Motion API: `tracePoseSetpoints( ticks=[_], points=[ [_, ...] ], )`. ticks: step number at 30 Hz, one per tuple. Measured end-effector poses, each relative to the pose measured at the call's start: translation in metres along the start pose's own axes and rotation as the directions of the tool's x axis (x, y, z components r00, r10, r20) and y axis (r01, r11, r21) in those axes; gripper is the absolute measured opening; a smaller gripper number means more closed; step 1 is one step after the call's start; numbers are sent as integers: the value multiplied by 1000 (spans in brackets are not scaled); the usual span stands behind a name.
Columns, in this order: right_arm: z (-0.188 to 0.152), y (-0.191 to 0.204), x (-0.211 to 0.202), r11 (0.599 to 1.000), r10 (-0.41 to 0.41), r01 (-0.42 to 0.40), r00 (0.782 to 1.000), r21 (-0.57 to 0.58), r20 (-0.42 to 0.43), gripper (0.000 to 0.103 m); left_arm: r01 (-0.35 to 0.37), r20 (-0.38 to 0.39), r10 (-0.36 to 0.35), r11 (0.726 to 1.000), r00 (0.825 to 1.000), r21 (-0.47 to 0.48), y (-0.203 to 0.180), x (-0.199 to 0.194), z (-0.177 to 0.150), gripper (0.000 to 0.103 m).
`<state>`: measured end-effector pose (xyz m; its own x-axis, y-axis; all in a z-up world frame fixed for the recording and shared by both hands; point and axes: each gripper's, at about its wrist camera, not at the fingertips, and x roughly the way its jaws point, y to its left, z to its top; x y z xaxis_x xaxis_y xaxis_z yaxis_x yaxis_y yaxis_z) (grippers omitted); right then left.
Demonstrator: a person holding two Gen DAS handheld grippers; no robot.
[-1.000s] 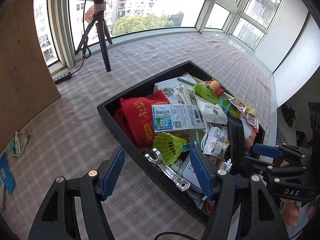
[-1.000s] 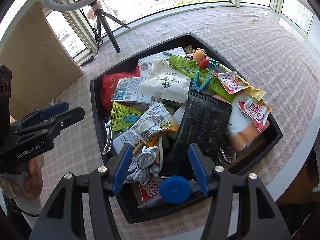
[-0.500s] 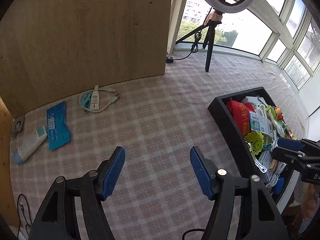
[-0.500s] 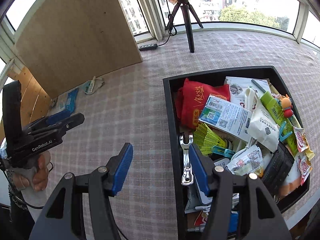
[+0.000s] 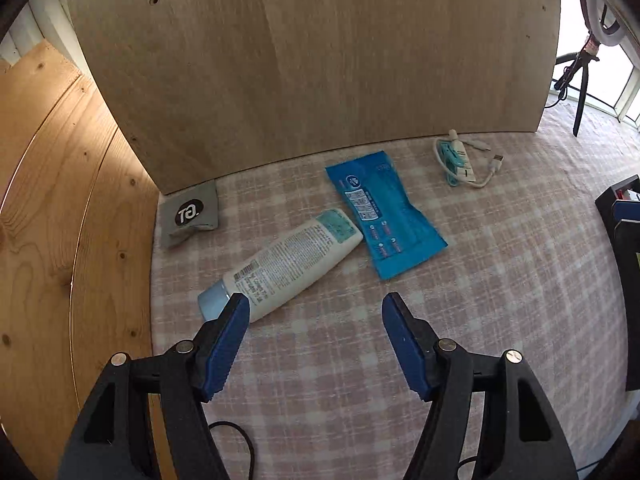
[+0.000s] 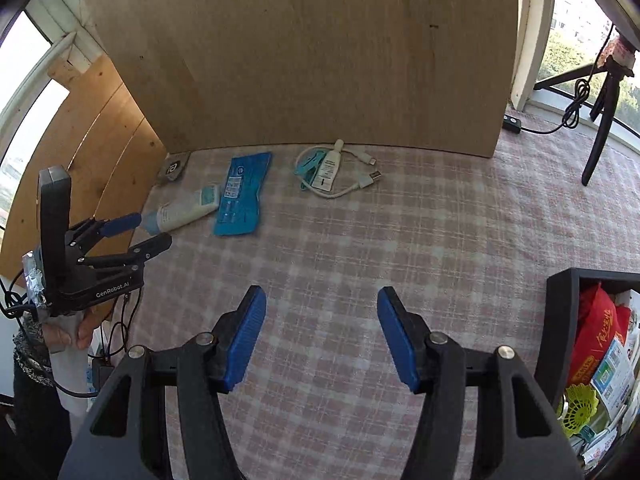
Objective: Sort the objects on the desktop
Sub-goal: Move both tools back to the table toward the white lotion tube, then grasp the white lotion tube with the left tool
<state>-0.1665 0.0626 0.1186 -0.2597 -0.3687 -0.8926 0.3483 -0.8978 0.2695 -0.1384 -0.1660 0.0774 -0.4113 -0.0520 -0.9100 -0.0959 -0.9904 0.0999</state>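
My left gripper (image 5: 316,306) is open and empty, just short of a white tube with a pale blue cap (image 5: 284,266) lying on the checked cloth. A blue flat packet (image 5: 382,208) lies beside the tube. A grey pouch (image 5: 190,218) sits at the board's foot. A small white tube with a teal clip and white USB cable (image 5: 460,160) lies further right. My right gripper (image 6: 320,300) is open and empty above bare cloth. It sees the left gripper (image 6: 152,230) at the white tube (image 6: 184,212), the blue packet (image 6: 242,192) and the black tray (image 6: 562,320) of mixed items.
A tall wooden board (image 5: 312,60) stands behind the objects, and a wooden panel (image 5: 52,200) closes the left side. A tripod (image 6: 604,108) and a power strip (image 6: 512,124) stand at the back right. Black cables (image 6: 120,320) hang at the table's left edge.
Both grippers have swung left from the black tray to the corner by the wooden board. The left gripper has come close to the white tube. Both stay open.
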Motion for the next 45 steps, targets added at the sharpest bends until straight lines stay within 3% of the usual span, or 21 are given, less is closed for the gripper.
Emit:
tracePoseSetpoints(
  ticks=[7,14,21,25,30,36,41,45],
  points=[
    [45,50,64,1000,23,-24,998,-18,-66,57,-17,-34,20,998,999,63,12,30,4,68],
    [72,56,119,996,65,-55,987,71,-149,57,5,-52,0,996,999,90,11,53,11,73],
    [84,67,132,994,75,-64,988,86,-135,57,-13,-75,23,992,997,122,11,75,13,75],
    [88,78,135,995,86,-79,988,62,-130,57,29,-78,-24,997,997,76,16,84,10,72],
    [83,78,145,991,107,-94,984,99,-141,57,107,-59,-107,994,992,-3,21,81,3,47],
    [76,83,156,976,188,-165,968,143,-165,57,120,-38,-122,992,992,-47,11,74,-8,45],
    [72,94,165,973,206,-181,962,143,-178,57,219,6,-221,962,975,-161,9,65,-22,45],
    [62,97,171,970,220,-194,957,143,-192,57,254,18,-255,950,967,-184,-3,58,-33,45]
  ],
)
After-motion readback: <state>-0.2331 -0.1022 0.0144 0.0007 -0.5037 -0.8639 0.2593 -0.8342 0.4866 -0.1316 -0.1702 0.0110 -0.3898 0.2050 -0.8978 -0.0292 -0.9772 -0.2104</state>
